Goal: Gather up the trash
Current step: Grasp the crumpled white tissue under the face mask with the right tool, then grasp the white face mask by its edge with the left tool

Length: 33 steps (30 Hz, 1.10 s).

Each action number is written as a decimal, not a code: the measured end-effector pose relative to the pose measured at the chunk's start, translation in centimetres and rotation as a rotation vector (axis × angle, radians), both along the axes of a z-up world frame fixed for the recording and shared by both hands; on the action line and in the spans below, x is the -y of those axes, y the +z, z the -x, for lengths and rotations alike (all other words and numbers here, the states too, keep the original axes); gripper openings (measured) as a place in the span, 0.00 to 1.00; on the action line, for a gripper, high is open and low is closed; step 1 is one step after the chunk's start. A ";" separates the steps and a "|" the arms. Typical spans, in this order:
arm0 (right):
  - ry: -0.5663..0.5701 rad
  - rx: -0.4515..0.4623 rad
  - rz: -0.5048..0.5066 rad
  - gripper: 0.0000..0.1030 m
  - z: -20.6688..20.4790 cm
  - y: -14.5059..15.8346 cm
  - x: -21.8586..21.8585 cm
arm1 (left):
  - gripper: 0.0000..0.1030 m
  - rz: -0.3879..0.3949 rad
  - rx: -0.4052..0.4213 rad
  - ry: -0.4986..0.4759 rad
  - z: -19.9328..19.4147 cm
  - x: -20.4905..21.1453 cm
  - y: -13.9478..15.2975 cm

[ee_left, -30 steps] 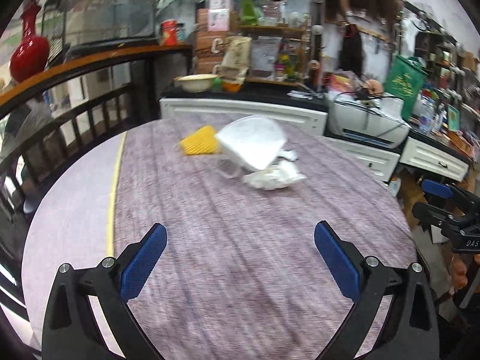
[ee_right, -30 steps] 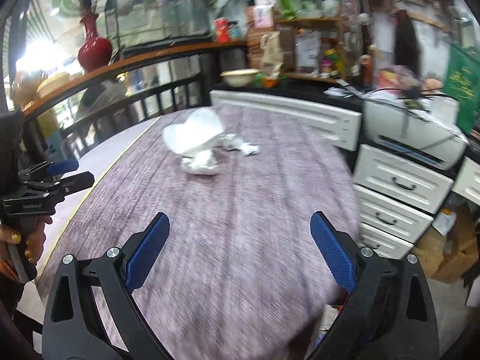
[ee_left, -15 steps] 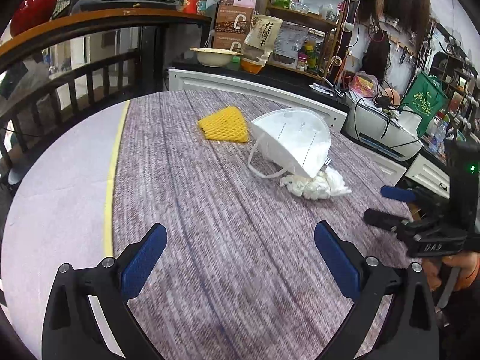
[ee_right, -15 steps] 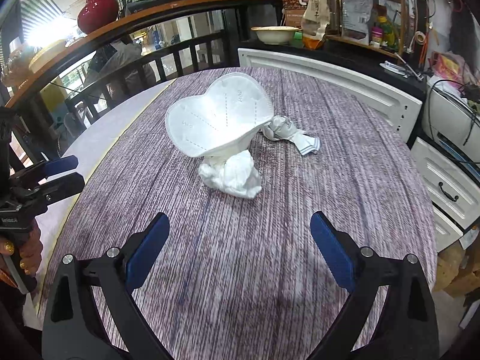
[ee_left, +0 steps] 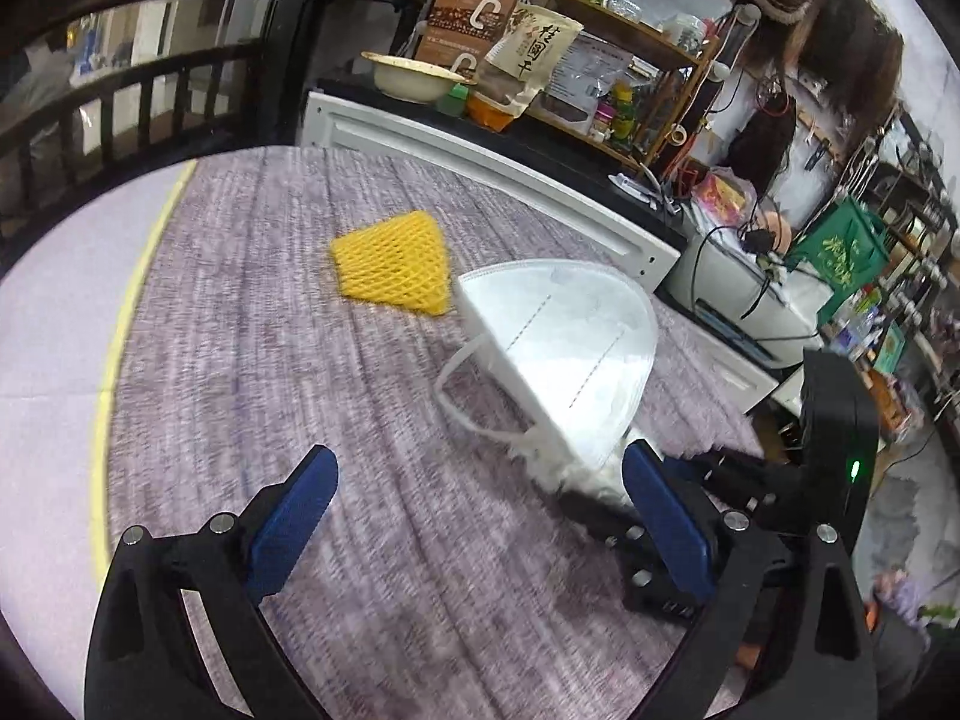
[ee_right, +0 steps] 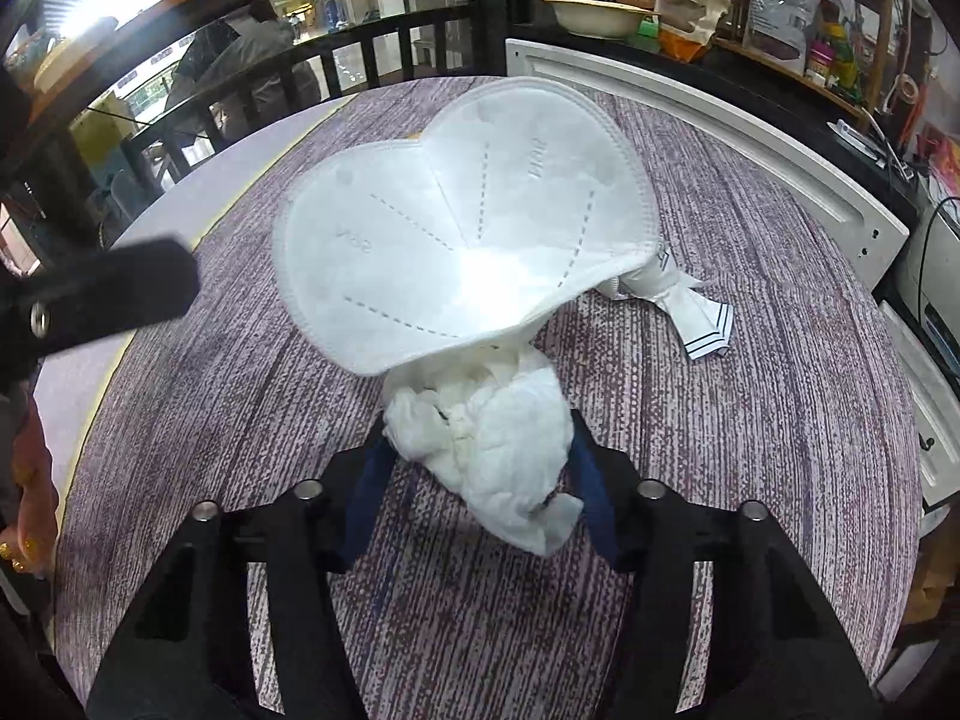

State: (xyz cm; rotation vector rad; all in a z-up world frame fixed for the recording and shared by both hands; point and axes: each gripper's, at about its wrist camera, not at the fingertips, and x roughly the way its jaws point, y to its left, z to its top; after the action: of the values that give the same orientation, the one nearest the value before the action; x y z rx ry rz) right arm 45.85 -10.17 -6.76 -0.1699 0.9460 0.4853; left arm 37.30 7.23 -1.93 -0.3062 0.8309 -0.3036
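Tissue (ee_right: pixel 480 438), a crumpled white wad, sits on the purple woven table (ee_right: pixel 750 420) right between the right gripper (ee_right: pixel 474 474) jaws, which are closing around it, pads at its flanks. Leaning over it, a stiff folded white mask (ee_right: pixel 462 228) with dashed seams. Beside that, a small twisted wrapper (ee_right: pixel 690 312). Left gripper (ee_left: pixel 474 516) hovers with jaws wide apart, nothing between them. Farther back lies a yellow foam net (ee_left: pixel 393 270), flat and wedge-shaped.
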 end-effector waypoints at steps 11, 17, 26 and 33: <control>-0.012 0.012 -0.022 0.39 0.2 0.4 0.5 | 0.42 0.016 -0.160 -0.006 -5.7 3.4 -4.1; -0.011 0.038 -0.023 0.37 0.9 0.9 0.6 | 0.08 -0.015 -0.155 -0.004 -4.8 3.2 -4.2; 0.007 0.115 -0.028 0.35 4.4 2.7 1.4 | 0.04 0.030 -0.048 -0.006 -0.2 1.4 -1.6; 0.003 0.168 -0.076 0.35 8.3 4.5 3.6 | 0.04 0.017 0.049 0.030 4.2 0.8 0.6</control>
State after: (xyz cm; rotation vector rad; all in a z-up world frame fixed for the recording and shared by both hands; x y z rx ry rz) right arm 37.53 -13.81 -2.27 -0.1415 0.7620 0.5009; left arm 33.13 6.41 -1.36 -0.3260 0.7749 -0.2890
